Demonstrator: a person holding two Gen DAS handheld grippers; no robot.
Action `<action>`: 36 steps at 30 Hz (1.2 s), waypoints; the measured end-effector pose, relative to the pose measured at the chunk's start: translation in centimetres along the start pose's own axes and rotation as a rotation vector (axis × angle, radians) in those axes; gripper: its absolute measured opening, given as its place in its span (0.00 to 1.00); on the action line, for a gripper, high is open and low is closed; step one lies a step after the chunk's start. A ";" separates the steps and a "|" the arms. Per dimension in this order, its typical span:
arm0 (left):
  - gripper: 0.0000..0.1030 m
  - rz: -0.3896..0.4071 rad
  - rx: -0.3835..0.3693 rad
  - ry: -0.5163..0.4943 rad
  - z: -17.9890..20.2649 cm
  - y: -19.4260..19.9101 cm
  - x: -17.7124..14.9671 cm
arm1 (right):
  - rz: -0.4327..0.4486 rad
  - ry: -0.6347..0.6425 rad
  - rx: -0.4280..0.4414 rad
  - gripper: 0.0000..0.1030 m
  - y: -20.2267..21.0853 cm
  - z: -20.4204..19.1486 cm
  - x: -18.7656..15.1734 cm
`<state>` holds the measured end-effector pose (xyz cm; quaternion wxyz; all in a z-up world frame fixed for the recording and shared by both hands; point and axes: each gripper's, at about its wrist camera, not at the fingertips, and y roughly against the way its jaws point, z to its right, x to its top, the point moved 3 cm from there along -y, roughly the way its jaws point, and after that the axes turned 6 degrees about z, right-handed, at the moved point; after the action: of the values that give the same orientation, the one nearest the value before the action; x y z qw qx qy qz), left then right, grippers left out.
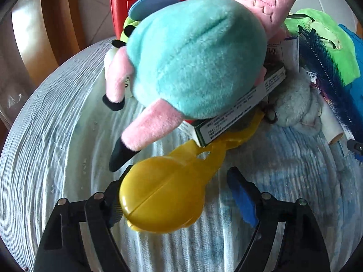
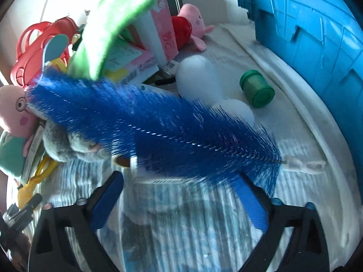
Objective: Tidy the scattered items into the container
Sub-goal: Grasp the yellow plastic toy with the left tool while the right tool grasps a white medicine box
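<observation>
Pale blue-and-white ribbed cloth [image 1: 56, 136] under everything. Teal body and pink limbs with black feet on the plush pig [image 1: 192, 68]. Glossy yellow on the ball-shaped tongs [image 1: 158, 199]. Deep blue bristles around a twisted silver wire on the bottle brush [image 2: 158, 122]. Bright green cloth [image 2: 113, 22], green jar [image 2: 256, 88], sky-blue container [image 2: 317, 34].

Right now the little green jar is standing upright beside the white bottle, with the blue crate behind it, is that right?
Not quite: the green jar lies on its side, not upright. It is beside the white bottle, with the blue crate behind, as the right wrist view shows.
</observation>
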<state>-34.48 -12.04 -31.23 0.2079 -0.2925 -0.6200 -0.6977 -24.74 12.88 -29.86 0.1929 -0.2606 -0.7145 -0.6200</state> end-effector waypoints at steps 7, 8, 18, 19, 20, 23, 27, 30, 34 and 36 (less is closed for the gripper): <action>0.59 0.005 0.031 0.015 1.4 -0.2 -0.3 | 0.033 0.101 -0.062 0.64 -1.3 -1.5 0.5; 0.58 0.004 0.032 0.016 1.6 -0.1 -0.4 | 0.035 0.112 -0.070 0.64 -1.1 -1.6 0.5; 0.50 -0.005 -0.012 0.000 4.8 3.3 -3.8 | 0.021 0.194 -0.034 0.33 3.9 -3.5 -4.0; 0.49 -0.006 -0.021 0.000 5.2 3.8 -4.2 | 0.010 0.199 -0.022 0.31 4.4 -3.6 -4.7; 0.48 -0.013 -0.031 0.001 5.7 4.2 -4.7 | 0.002 0.207 -0.018 0.28 4.7 -3.8 -5.3; 0.39 -0.040 -0.075 -0.008 7.6 5.3 -6.1 | -0.013 0.207 0.009 0.27 5.7 -4.0 -6.7; 0.38 -0.048 -0.034 -0.051 9.0 5.2 -6.2 | -0.017 0.200 0.033 0.29 6.1 -3.9 -7.3; 0.39 -0.060 -0.011 -0.027 9.4 4.7 -5.6 | -0.023 0.160 0.039 0.47 5.2 -2.6 -6.5; 0.52 -0.075 0.002 -0.025 9.8 4.2 -5.2 | -0.019 0.156 0.043 0.60 5.0 -2.2 -6.4; 0.53 -0.071 0.009 -0.023 10.1 4.2 -5.1 | 0.000 0.165 0.044 0.70 5.3 -2.1 -6.5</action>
<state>-26.45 -3.09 -30.92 0.1772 -0.2773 -0.6355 -0.6985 -16.45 10.46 -29.24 0.2571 -0.2043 -0.7095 -0.6235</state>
